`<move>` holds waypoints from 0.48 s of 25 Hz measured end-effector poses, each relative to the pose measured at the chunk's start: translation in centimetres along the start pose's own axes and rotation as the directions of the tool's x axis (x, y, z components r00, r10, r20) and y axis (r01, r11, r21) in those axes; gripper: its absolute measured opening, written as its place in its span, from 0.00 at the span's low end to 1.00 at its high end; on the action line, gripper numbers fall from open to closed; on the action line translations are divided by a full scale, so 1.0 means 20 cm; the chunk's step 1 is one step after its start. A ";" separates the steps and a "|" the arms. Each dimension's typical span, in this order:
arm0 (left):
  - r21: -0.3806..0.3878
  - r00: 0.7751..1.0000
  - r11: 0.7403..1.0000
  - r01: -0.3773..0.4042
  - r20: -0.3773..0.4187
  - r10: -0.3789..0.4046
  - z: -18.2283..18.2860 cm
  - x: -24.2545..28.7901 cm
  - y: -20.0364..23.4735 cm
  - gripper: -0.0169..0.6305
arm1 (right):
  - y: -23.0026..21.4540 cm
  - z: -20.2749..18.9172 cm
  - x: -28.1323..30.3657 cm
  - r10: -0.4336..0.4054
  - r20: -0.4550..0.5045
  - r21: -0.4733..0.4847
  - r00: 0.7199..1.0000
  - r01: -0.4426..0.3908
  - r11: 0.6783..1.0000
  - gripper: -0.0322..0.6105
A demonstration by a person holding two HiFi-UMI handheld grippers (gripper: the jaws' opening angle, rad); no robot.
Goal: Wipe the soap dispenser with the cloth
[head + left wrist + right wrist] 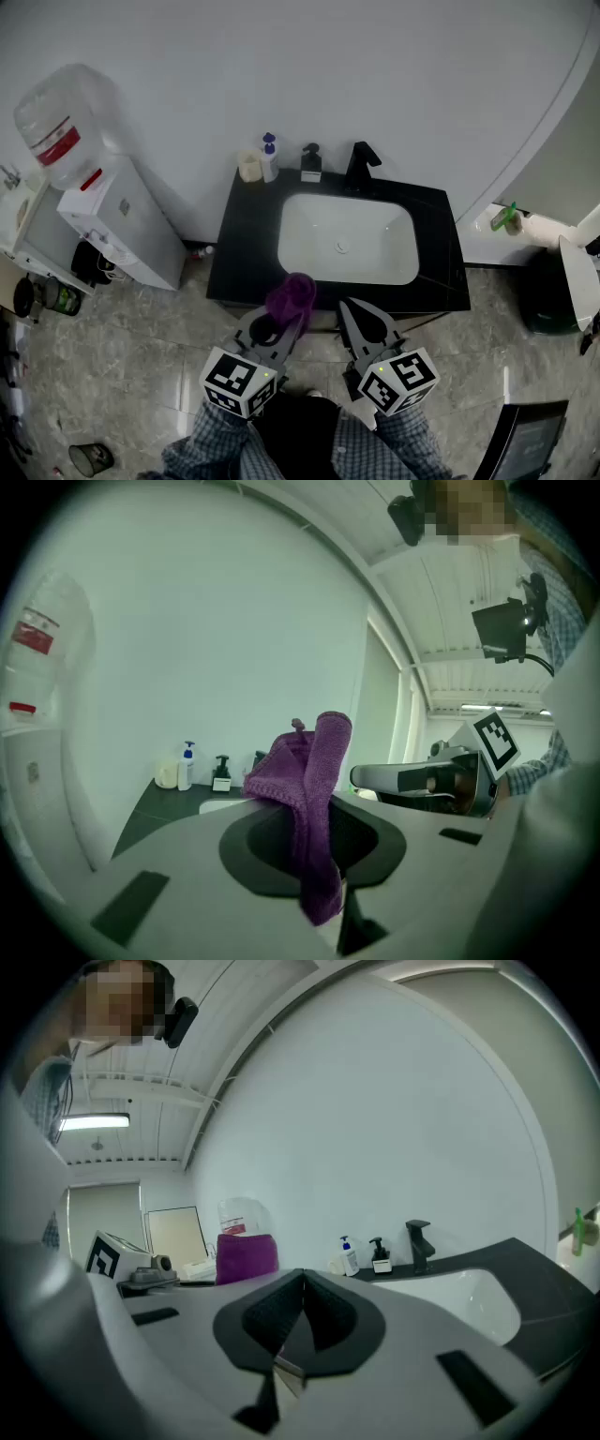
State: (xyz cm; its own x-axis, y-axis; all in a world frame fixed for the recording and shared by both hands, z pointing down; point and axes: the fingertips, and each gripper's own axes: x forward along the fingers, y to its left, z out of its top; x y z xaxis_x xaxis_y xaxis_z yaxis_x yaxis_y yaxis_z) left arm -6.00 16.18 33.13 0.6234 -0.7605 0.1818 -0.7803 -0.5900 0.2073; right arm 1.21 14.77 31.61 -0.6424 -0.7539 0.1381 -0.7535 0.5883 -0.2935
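— What's in the sink (300, 234)?
— Only its drain shows. The soap dispenser (311, 164) stands at the counter's (242, 258) far edge, between a blue-topped bottle (269, 157) and the tap (360, 165).
— And the cloth (292, 294)?
— It is pinched in the left gripper (292, 317) at the near edge, well apart from the dispenser. The right gripper (347, 307) is closed on nothing.
— Do the views differ?
— The left gripper view shows the cloth hanging down between the jaws. The head view shows just its bunched top.
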 end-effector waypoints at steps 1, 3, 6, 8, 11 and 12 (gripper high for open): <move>0.000 1.000 1.000 0.000 0.000 0.000 0.00 0.00 0.00 0.11 | 0.00 0.00 0.00 0.000 0.000 0.000 1.000 0.000 1.000 0.08; 0.001 1.000 1.000 0.001 0.001 -0.001 0.00 0.00 -0.01 0.11 | 0.00 0.00 -0.01 -0.001 0.001 0.000 1.000 0.001 1.000 0.08; 0.000 1.000 1.000 0.001 0.001 -0.001 0.00 -0.01 -0.01 0.11 | 0.00 0.00 -0.01 0.000 0.001 0.002 1.000 0.000 1.000 0.08; 0.000 1.000 1.000 0.001 0.001 -0.001 0.00 -0.01 -0.01 0.11 | 0.01 0.00 -0.01 0.003 0.000 0.000 1.000 -0.003 1.000 0.08; 0.000 1.000 1.000 0.001 0.001 -0.001 -0.01 0.00 -0.01 0.11 | 0.01 -0.01 -0.01 0.003 -0.001 0.000 1.000 -0.003 1.000 0.08; 0.000 1.000 1.000 0.001 0.001 -0.001 -0.01 -0.01 -0.01 0.11 | 0.01 0.00 -0.01 0.004 -0.001 -0.001 1.000 -0.004 1.000 0.08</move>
State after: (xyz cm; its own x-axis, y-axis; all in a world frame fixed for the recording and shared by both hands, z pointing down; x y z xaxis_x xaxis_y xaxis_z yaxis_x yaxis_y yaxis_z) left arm -5.92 16.40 33.17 0.6242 -0.7601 0.1808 -0.7796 -0.5908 0.2077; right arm 1.19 14.97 31.64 -0.6454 -0.7513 0.1380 -0.7511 0.5914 -0.2935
